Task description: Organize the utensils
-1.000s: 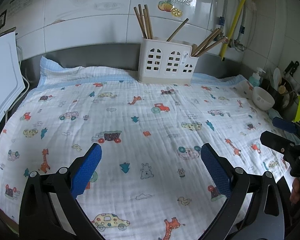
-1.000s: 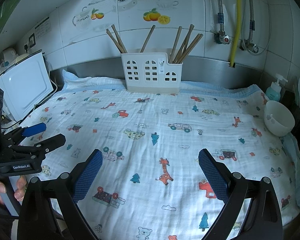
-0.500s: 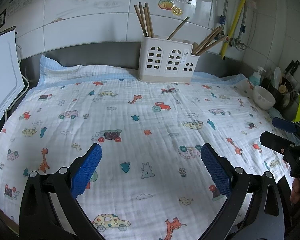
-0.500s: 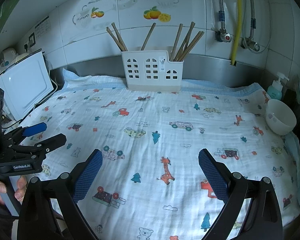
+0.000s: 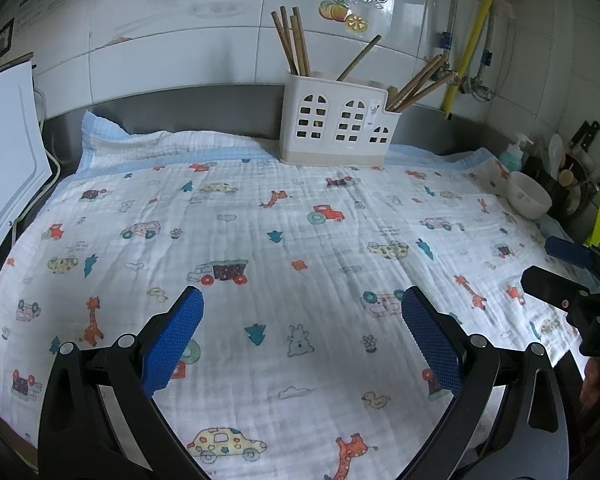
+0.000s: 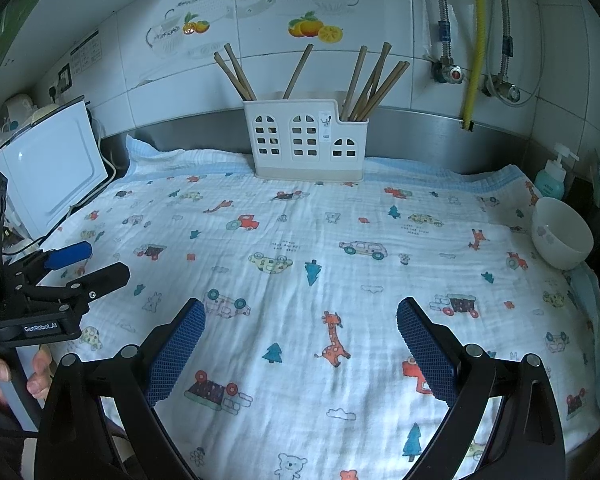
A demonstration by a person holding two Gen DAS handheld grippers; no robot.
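A white utensil holder with window-shaped cutouts stands at the back of the counter against the steel backsplash; it also shows in the right wrist view. Brown wooden chopsticks stick up from its compartments, with several more in the right compartment. My left gripper is open and empty, low over the patterned cloth near its front edge. My right gripper is open and empty over the cloth. Each gripper shows at the side of the other's view.
A white bowl sits at the cloth's right edge, with a soap bottle behind it. A white appliance with a cable stands at the left. A yellow pipe and hoses run down the tiled wall.
Both views have shifted slightly, with the holder sitting a little lower in frame. Both grippers stay open and empty.
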